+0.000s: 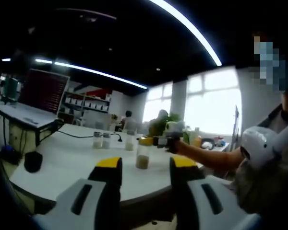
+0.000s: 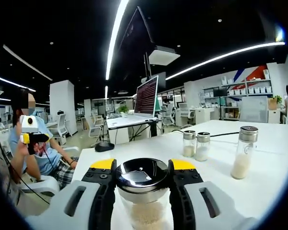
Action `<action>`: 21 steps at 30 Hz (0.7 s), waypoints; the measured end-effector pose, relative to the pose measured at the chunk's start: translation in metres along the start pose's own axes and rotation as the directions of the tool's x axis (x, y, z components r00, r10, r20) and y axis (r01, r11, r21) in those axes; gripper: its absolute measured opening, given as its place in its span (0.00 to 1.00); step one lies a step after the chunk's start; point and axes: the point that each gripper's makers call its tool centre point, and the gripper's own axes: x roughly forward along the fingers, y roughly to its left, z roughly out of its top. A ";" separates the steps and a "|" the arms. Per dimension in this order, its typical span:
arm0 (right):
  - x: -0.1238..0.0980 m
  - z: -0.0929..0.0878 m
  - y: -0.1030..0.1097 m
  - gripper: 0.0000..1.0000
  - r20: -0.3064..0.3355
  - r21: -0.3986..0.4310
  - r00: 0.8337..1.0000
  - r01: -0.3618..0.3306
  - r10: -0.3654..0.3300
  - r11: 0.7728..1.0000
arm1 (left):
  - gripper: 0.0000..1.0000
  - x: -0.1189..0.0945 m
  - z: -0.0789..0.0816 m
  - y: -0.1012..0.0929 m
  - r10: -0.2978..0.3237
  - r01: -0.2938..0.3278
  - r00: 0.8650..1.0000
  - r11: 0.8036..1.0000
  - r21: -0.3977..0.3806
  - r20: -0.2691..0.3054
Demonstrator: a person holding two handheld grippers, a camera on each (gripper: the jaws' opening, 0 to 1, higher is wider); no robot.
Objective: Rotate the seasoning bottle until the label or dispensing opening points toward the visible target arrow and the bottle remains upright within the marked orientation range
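In the right gripper view, the right gripper [image 2: 144,184] has its yellow-tipped black jaws closed against the two sides of a clear glass seasoning bottle with a shiny black and chrome lid [image 2: 143,191]. The bottle stands upright at the near edge of the round white table [image 2: 273,148], pale grains showing through its lower part. Farther back on the table stand two small glass shakers with metal caps [image 2: 196,143], just beside each other, and to their right a taller glass shaker with a metal cap [image 2: 244,152], part filled with white grains. In the left gripper view, the left gripper [image 1: 145,184] hangs near the table's edge with its jaws wide apart and nothing between them. Beyond those jaws the same held bottle [image 1: 143,155] stands upright on the table, with the right gripper [image 1: 156,141] reaching in from the right at its top. A person's forearm [image 1: 206,155] extends behind that gripper. A black cable [image 1: 77,135] trails across the far left of the table.
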 end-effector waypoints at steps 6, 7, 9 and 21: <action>0.000 0.000 0.000 0.42 -0.020 -0.005 0.997 -0.077 0.077 0.997 | 0.41 -0.002 0.002 0.000 0.010 -0.010 1.000 1.000 0.010 -0.003; -0.002 -0.001 0.006 0.42 -0.026 -0.006 0.995 -0.099 0.099 0.995 | 0.41 -0.003 0.003 0.000 0.009 -0.009 1.000 1.000 0.010 -0.001; -0.003 -0.002 0.013 0.42 -0.032 -0.031 0.988 -0.150 0.149 0.988 | 0.41 -0.003 0.004 0.000 0.009 -0.009 1.000 1.000 0.014 0.001; -0.006 -0.004 0.014 0.42 -0.076 -0.025 0.936 -0.348 0.345 0.937 | 0.41 -0.004 0.001 0.003 0.016 -0.015 1.000 1.000 0.014 -0.009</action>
